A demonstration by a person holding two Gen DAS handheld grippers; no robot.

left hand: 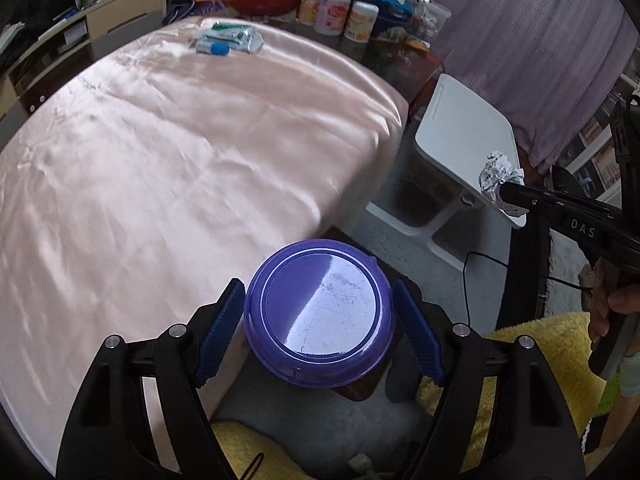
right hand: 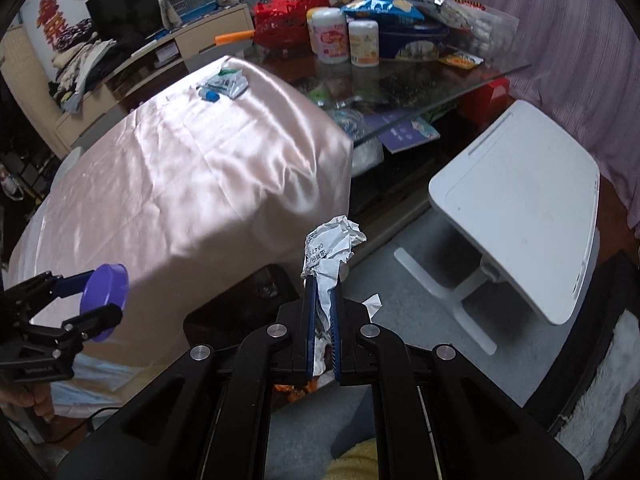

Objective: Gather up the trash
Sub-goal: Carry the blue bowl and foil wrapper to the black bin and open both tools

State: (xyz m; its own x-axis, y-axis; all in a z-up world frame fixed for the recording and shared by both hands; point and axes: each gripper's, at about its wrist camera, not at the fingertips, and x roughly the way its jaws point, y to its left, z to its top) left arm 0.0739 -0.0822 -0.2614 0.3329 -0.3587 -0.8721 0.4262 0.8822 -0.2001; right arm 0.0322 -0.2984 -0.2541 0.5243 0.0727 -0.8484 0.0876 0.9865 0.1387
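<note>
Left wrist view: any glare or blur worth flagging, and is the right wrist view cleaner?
Left wrist: white glare on the purple lid, sheen on the pink cloth, fisheye bending at the edges. Right wrist: crumpled paper sharp, its print partly readable; cloth shaded near the lid.

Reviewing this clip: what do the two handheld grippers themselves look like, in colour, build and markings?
Both the left gripper and the right gripper are matte black linkage frames with silver pivot pins and blue textured pads on the fingers. White letters "DAS" mark the side of the right one. Bare hands hold them; no sleeves show.
</note>
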